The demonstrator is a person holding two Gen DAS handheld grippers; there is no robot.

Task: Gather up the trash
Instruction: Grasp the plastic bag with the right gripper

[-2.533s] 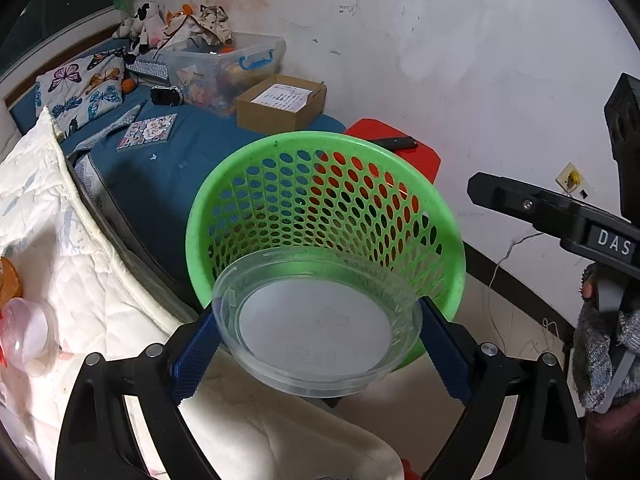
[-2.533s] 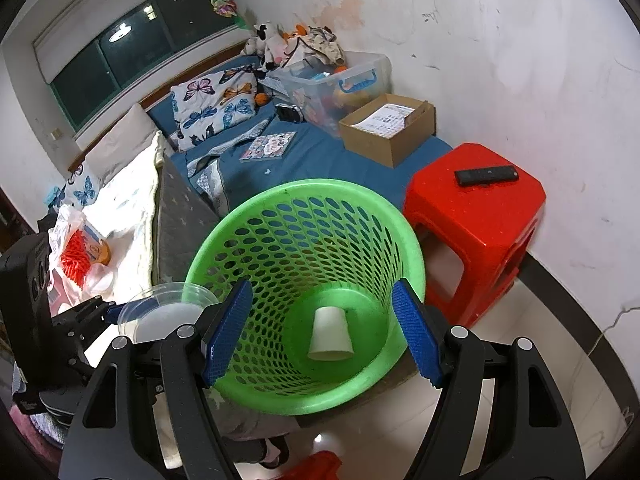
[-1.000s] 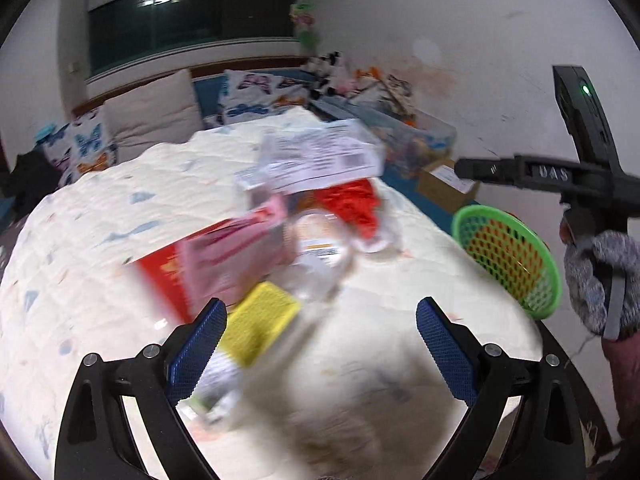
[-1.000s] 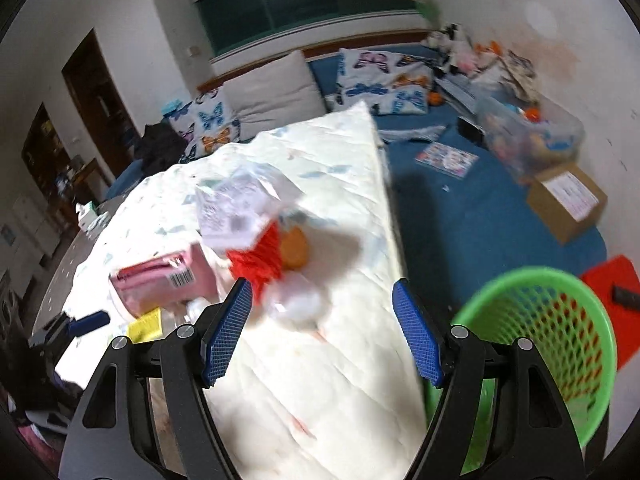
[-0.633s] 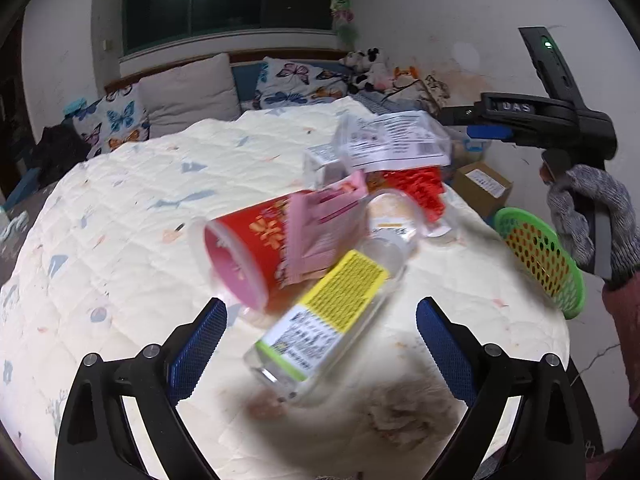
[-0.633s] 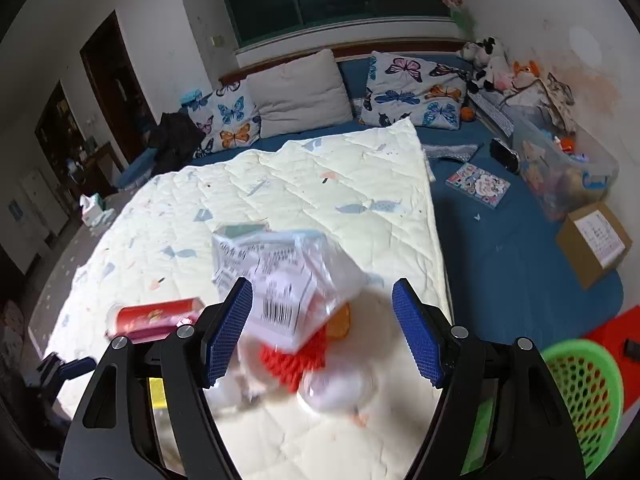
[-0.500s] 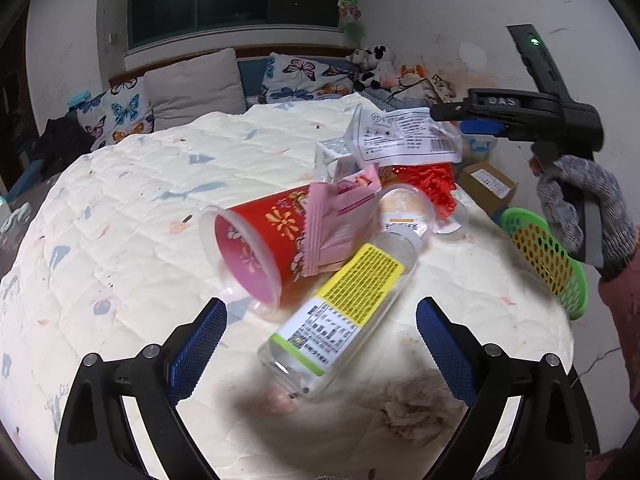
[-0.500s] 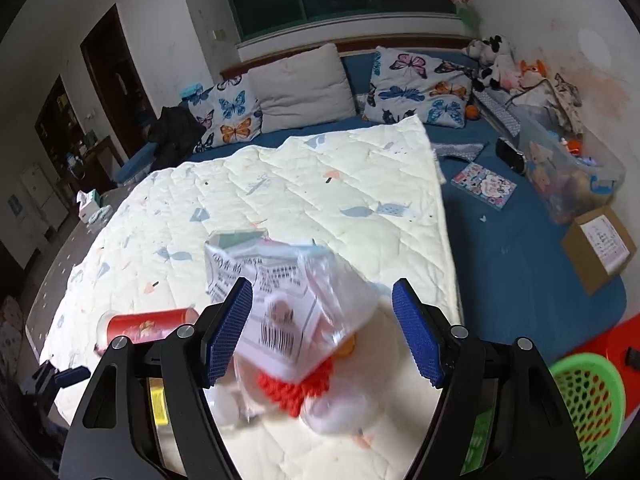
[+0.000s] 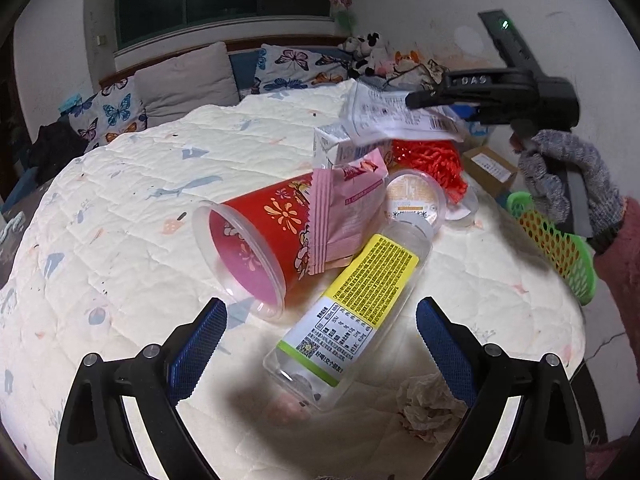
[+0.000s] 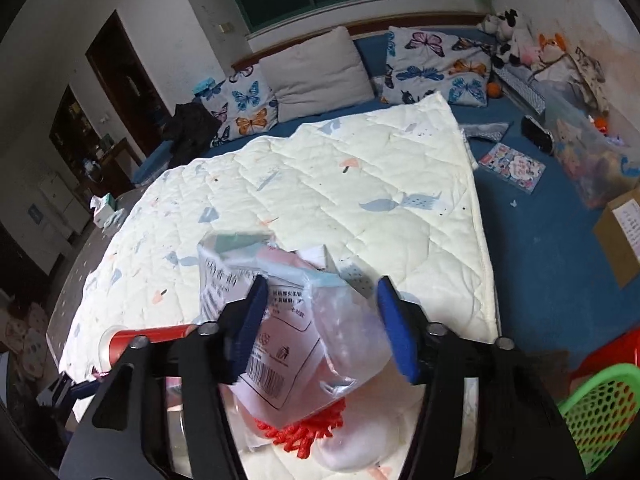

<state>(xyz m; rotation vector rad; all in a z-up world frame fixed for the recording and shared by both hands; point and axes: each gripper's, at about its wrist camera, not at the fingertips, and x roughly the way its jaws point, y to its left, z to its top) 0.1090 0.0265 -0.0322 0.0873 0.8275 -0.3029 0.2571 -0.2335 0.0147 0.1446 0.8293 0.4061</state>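
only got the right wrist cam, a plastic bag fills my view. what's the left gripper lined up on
Observer: The left gripper is open, and a clear bottle with a yellow label lies on its side just ahead, between the jaws' lines, untouched.
Operator: anything loose beside it
Observer: A crumpled tissue lies on the quilt, close to that gripper's right-hand finger.
Operator: what's the red thing at my left edge
Observer: A red plastic cup on its side, mouth toward the left gripper, with a pink snack packet lying over it.
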